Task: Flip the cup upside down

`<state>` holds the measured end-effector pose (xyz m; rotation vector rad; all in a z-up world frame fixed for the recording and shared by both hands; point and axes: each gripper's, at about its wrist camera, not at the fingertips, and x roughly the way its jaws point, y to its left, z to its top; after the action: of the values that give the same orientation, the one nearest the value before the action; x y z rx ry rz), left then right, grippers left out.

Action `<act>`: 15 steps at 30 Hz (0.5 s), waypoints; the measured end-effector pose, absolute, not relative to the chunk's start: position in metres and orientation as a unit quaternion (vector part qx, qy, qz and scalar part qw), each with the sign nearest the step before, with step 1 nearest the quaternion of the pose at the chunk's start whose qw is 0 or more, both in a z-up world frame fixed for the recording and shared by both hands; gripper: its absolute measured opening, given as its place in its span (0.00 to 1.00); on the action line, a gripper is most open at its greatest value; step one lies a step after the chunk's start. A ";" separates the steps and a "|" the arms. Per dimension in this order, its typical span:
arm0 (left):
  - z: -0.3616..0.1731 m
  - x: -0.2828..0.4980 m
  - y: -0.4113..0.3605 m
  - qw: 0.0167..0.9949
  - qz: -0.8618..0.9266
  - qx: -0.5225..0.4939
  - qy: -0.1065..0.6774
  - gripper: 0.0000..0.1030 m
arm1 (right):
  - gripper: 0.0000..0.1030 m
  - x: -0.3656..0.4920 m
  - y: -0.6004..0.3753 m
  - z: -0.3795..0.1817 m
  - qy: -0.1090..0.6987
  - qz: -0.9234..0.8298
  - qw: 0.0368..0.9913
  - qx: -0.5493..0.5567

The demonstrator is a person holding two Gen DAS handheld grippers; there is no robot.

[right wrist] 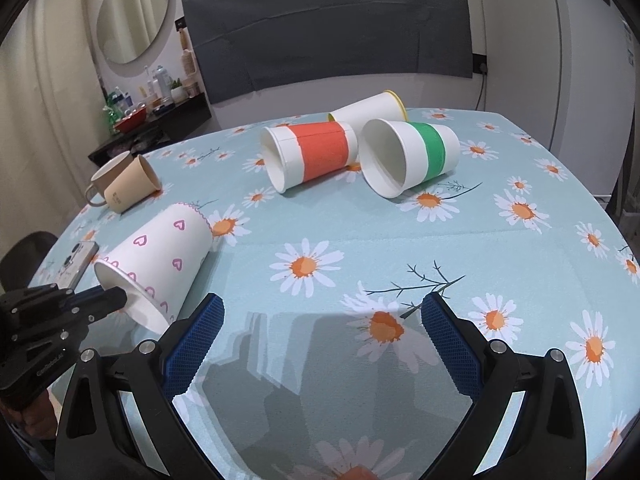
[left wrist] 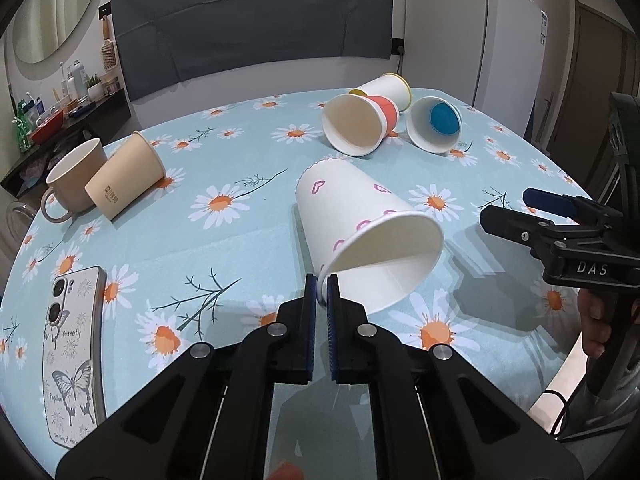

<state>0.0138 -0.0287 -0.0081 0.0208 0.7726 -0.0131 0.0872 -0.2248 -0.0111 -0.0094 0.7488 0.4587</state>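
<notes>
While left tongs (left wrist: 321, 290) pinch its rim, heart-printed cup (left wrist: 352, 216) lies tilted.

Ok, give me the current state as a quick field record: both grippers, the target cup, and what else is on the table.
left gripper: shut on the rim of the heart cup
right gripper: open, holding nothing, over the tablecloth
heart cup: tilted, mouth toward the left gripper, base end on the cloth
other paper cups: red band cup, green band cup and yellow rim cup, all on their sides
far left: beige mug upright, tan cup leaning against it
phone: flat, near the left edge
</notes>
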 end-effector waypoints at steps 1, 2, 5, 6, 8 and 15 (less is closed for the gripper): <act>-0.008 0.011 -0.028 0.927 -0.005 0.010 0.375 0.06 | 0.92 0.085 -0.223 -0.011 0.362 0.223 0.905 -0.006; -0.008 0.008 -0.028 0.927 -0.005 0.011 0.374 0.06 | 0.92 0.083 -0.222 -0.010 0.361 0.224 0.906 -0.009; -0.008 0.001 -0.028 0.929 -0.004 0.018 0.371 0.08 | 0.92 0.079 -0.218 -0.007 0.358 0.226 0.906 -0.016; -0.007 -0.001 -0.028 0.929 -0.005 0.022 0.370 0.15 | 0.92 0.078 -0.218 -0.006 0.358 0.228 0.905 -0.018; -0.007 -0.005 -0.028 0.931 -0.008 0.026 0.365 0.37 | 0.92 0.076 -0.218 -0.003 0.360 0.238 0.902 -0.014; -0.003 -0.019 -0.013 0.938 0.002 0.025 0.345 0.91 | 0.92 0.076 -0.210 0.018 0.355 0.259 0.898 -0.025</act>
<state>-0.0187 -0.0129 -0.0033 0.0506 0.7050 0.0037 0.0761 -0.2104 0.0183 -0.0514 0.7351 0.5368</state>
